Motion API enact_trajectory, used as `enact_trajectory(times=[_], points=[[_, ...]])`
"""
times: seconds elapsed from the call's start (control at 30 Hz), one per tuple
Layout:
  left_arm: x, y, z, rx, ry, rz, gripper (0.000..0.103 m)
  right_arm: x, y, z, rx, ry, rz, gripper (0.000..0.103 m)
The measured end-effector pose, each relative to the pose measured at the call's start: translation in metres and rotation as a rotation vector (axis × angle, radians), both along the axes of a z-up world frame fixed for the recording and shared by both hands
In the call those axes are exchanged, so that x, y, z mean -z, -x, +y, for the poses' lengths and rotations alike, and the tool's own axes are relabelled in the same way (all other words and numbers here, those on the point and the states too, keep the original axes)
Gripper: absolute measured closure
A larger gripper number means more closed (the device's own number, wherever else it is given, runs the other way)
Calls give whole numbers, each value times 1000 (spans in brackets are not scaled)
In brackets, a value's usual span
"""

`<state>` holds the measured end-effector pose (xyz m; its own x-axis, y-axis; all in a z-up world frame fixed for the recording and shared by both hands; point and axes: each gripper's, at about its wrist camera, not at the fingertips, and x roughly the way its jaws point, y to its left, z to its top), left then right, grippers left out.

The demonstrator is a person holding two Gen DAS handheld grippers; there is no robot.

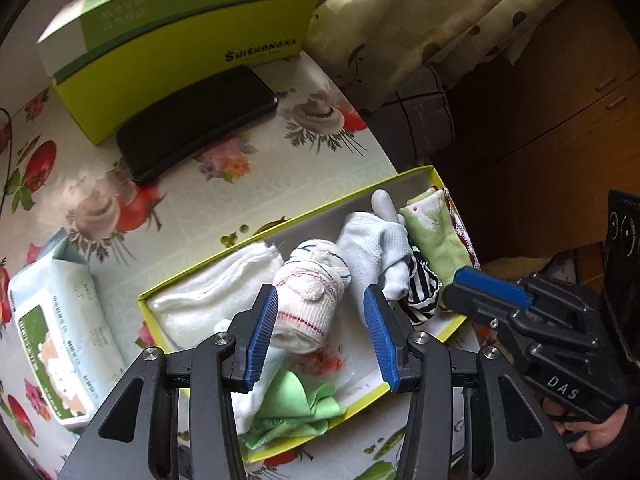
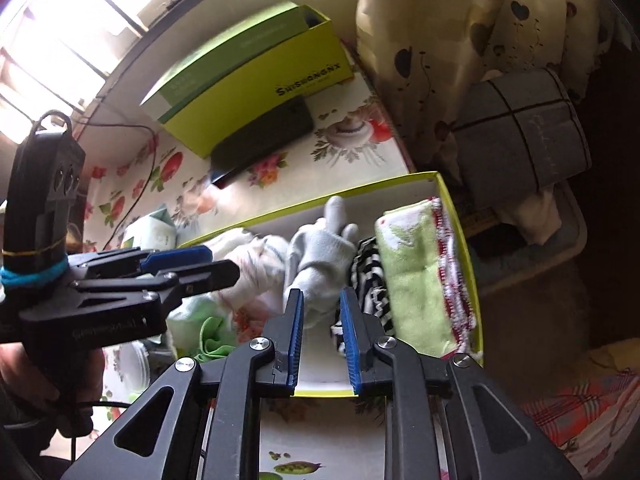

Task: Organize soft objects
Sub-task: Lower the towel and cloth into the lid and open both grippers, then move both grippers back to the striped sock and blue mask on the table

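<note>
A shallow yellow-green box (image 1: pixel 288 236) lies on the flowered table. It holds a folded white cloth (image 1: pixel 216 292), a rolled white sock (image 1: pixel 312 304) with red and blue stripes, a white glove (image 1: pixel 368 244) (image 2: pixel 320 256), a black-and-white striped cloth (image 1: pixel 420 300) (image 2: pixel 370 272) and a green towel (image 1: pixel 436 236) (image 2: pixel 412 280). My left gripper (image 1: pixel 321 291) (image 2: pixel 224 264) is open around the rolled sock: one pad touches it, the other stands clear. My right gripper (image 2: pixel 321 291) (image 1: pixel 448 296) has a narrow gap, and the glove's cuff shows between its tips. Whether its pads press anything is unclear.
A light green cloth (image 1: pixel 292 408) spills over the box's near edge. A tall green carton (image 1: pixel 160 60), a black phone (image 1: pixel 196 128) and a wipes pack (image 1: pixel 60 340) share the table. Past the table's right edge hang a curtain (image 2: pixel 440 40) and a grey bin (image 2: pixel 520 132).
</note>
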<state>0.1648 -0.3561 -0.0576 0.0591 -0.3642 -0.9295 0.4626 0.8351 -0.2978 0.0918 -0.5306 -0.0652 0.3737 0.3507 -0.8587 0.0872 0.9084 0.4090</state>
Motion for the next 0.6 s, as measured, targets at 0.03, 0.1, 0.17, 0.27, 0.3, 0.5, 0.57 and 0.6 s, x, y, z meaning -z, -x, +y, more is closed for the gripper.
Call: enact_trajectory(times=[0.03, 0.1, 0.17, 0.27, 0.3, 0.5, 0.57, 0.6], points=[[-3, 0, 5, -10, 3, -3, 57, -1, 0, 6, -17, -9, -2, 85], [-11, 2, 18, -40, 14, -6, 57, -2, 0, 14, -39, -27, -6, 85], [-19, 5, 34, -69, 22, -12, 57, 0, -2, 25, -56, -65, -7, 85], [-29, 8, 54, -108, 1, -40, 57, 1, -9, 50, -109, -94, -10, 85], [-30, 9, 60, -116, -4, -47, 57, 1, -12, 59, -132, -101, -13, 85], [-39, 16, 89, -156, -45, -73, 57, 28, -33, 78, -139, -12, 56, 85], [-40, 21, 94, -157, -50, -79, 57, 24, -32, 74, -120, -3, 53, 85], [-41, 23, 96, -155, -55, -83, 57, 21, -29, 73, -121, 0, 46, 85]])
